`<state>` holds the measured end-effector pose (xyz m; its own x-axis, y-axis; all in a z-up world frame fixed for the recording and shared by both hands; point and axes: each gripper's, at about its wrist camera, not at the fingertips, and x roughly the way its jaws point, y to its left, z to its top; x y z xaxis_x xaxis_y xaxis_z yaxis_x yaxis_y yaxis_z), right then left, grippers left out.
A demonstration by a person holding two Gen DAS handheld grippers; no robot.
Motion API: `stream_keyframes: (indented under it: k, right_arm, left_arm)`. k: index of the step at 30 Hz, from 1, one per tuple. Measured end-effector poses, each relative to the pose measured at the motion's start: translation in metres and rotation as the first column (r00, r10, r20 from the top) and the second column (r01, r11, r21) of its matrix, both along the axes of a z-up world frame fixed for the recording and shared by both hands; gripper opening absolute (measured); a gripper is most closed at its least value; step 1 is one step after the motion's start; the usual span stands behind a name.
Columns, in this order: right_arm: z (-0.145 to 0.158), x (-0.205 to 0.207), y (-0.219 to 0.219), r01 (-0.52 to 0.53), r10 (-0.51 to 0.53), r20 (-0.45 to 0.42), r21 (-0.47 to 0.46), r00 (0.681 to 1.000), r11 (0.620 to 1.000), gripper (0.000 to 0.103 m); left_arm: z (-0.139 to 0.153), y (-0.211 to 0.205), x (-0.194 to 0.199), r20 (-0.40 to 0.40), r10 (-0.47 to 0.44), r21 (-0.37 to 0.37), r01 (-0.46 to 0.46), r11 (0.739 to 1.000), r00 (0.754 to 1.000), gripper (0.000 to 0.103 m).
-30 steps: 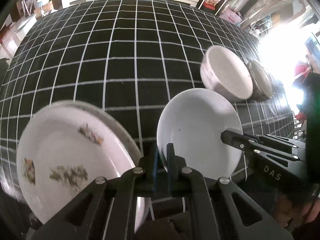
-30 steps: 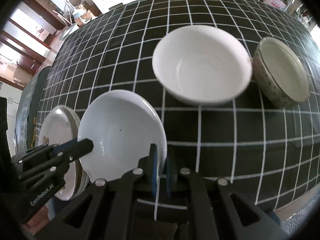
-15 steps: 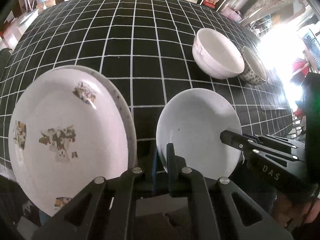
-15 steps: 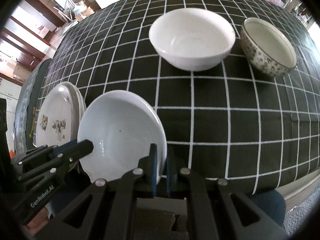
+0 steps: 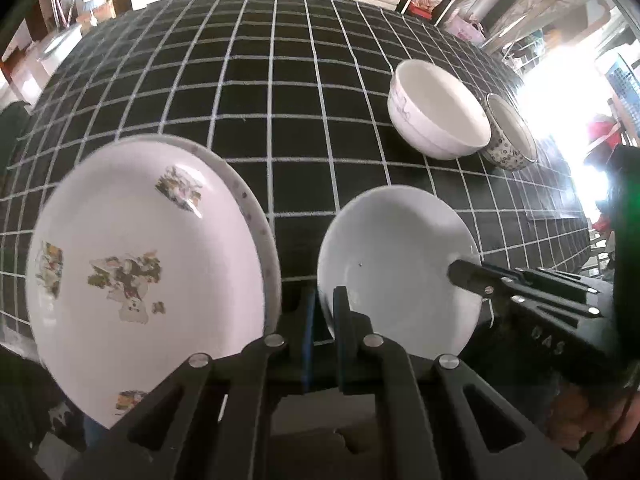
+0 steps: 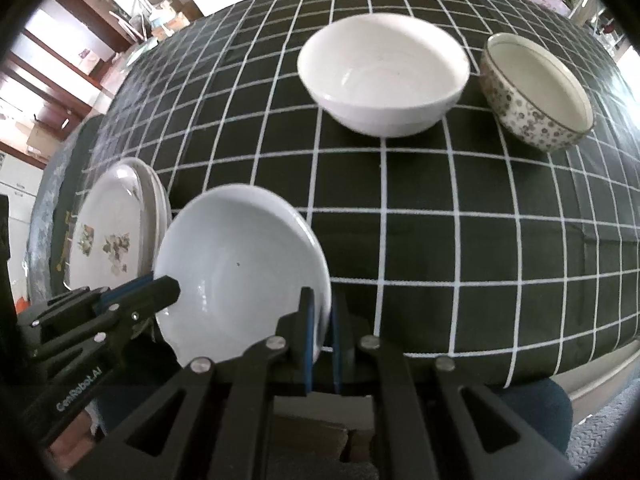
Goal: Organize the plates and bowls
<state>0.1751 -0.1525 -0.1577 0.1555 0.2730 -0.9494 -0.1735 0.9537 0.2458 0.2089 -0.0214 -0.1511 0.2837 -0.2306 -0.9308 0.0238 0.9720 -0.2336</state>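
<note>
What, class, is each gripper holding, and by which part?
Both hold the plain white plate by its rim: the left gripper clamps the near-left edge, the right gripper the near-right edge. Neither touches the floral plates.

Opposed wrist views — sharing white plate (image 5: pixel 396 264)

Plain plate (image 6: pixel 240 276) sits nearest, at table's (image 6: pixel 460 248) near edge, held between left gripper (image 6: pixel 168 292) and right gripper (image 6: pixel 324 320). Left of it, a two-plate stack (image 6: pixel 116 220), flowered plate (image 5: pixel 140 264) on top. Farther back right, big bowl (image 6: pixel 384 72) beside patterned bowl (image 6: pixel 536 92), patterned one rightmost.
</note>
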Motion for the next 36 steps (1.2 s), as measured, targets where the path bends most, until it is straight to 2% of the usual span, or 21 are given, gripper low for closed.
stream_keyframes:
  k: [11, 15, 18, 25, 30, 36]
  right_arm:
    - [0.029, 0.002, -0.016, 0.016, -0.018, 0.033, 0.036, 0.999, 0.999, 0.011]
    - [0.049, 0.011, -0.026, 0.031, -0.034, 0.075, 0.031, 0.997, 0.999, 0.011]
    - [0.063, 0.022, -0.038, 0.053, -0.055, 0.099, 0.022, 0.994, 0.998, 0.011]
    - [0.078, 0.062, -0.063, 0.112, -0.116, 0.082, 0.049, 0.990, 0.992, 0.011]
    - [0.071, 0.094, -0.073, 0.133, -0.134, 0.047, 0.038, 0.990, 0.990, 0.011]
    - [0.054, 0.123, -0.075, 0.122, -0.121, 0.033, -0.007, 0.992, 0.993, 0.011]
  left_arm:
    - [0.042, 0.015, 0.000, 0.083, 0.042, 0.052, -0.046, 0.998, 0.996, 0.006]
    - [0.059, 0.011, 0.004, 0.105, 0.017, 0.074, -0.025, 0.997, 0.994, 0.006]
    - [0.074, 0.006, 0.012, 0.113, -0.001, 0.064, -0.006, 0.998, 0.994, 0.006]
    - [0.100, -0.018, 0.055, 0.121, -0.063, 0.038, 0.058, 0.998, 0.991, 0.006]
    - [0.096, -0.035, 0.095, 0.090, -0.082, 0.036, 0.079, 0.996, 0.993, 0.006]
    - [0.066, -0.049, 0.135, 0.013, -0.101, -0.011, 0.101, 0.995, 0.995, 0.009]
